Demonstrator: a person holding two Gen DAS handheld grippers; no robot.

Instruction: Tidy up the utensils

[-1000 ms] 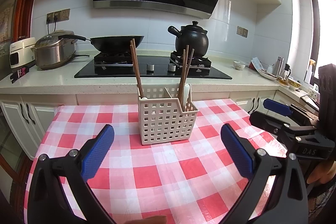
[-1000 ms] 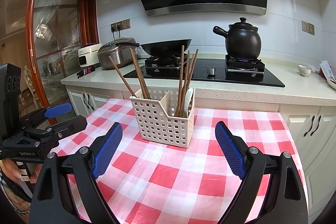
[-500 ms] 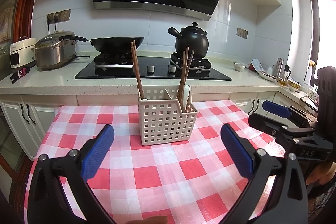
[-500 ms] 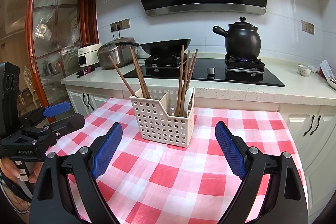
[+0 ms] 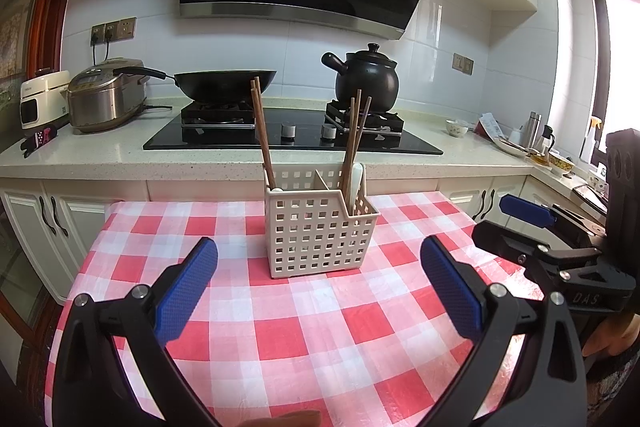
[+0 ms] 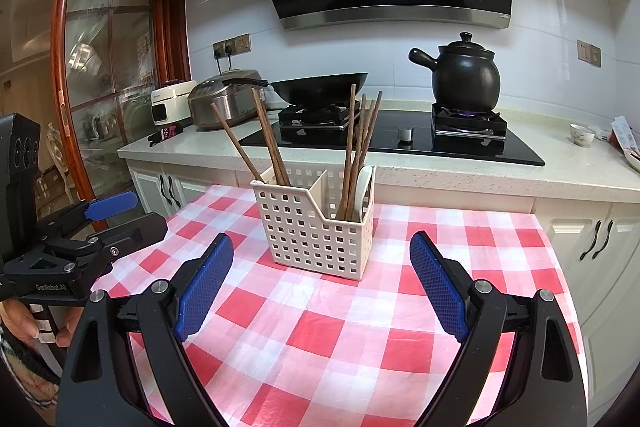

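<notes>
Left tongs, right tongs: both agape, empty, near side. Basket mid-table, chopsticks leaning inside. Risk: light basket tips if chopsticks snagged.

Wok and black clay pot on stove.

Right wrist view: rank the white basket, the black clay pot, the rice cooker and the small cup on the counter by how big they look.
1. white basket, nearest the camera, so partly inflated
2. black clay pot
3. rice cooker, close to the pot; partly hidden, so unsure
4. small cup
</notes>
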